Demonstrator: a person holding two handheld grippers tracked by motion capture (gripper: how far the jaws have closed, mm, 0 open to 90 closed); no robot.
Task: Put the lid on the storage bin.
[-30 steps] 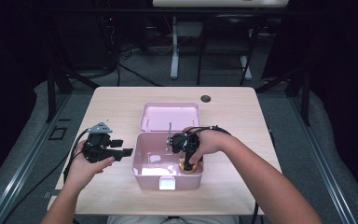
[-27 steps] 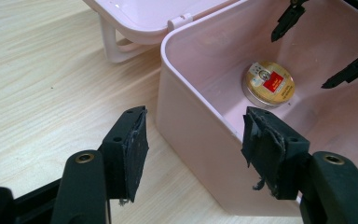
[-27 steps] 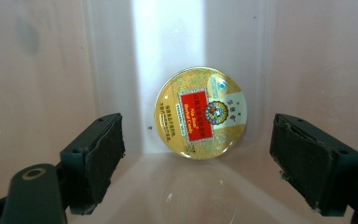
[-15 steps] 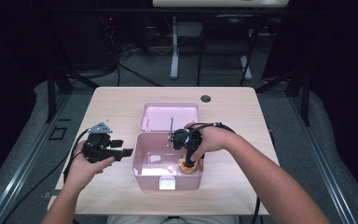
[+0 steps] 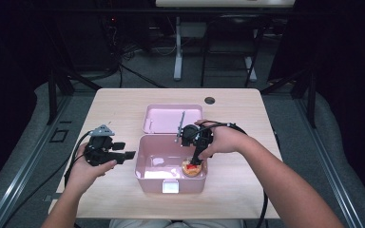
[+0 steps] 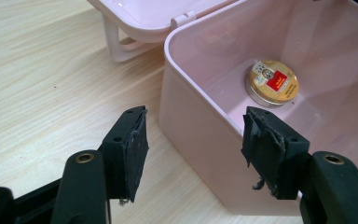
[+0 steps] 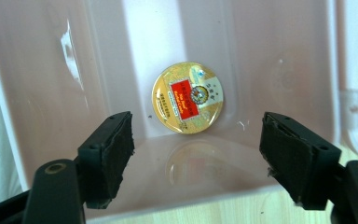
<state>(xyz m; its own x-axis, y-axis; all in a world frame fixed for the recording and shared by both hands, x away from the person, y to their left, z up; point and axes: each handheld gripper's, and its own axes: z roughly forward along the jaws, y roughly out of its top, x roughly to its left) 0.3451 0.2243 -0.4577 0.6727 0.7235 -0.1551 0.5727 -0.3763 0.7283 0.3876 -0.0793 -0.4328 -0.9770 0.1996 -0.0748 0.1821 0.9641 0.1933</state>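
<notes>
In the lower right of the pink storage box (image 5: 145, 164), at the centre of the high view, a round gold tin (image 5: 190, 168) now lies flat on the box floor, released by the right gripper (image 5: 196, 161). A second ago that gripper reached down into the same corner with the tin at its tips; its fingers (image 7: 106, 151) now stand spread wide on either side of the tin, touching nothing, and look straight down on it from just above. The drop appears done, and what likely remains is lifting the hand clear and closing the hinged lid (image 5: 173, 118), which lies open behind the box on the table (image 5: 114, 102).

At the left of the frame the left gripper (image 5: 129, 155) has held its place just beside the box's outer wall, its fingers (image 6: 133, 147) spread and empty.

The tin's lid carries a red rectangular label with gold lettering beside a small crest, ringed by fine print; none of it is sharp enough to read, and no brand can be made out.
</notes>
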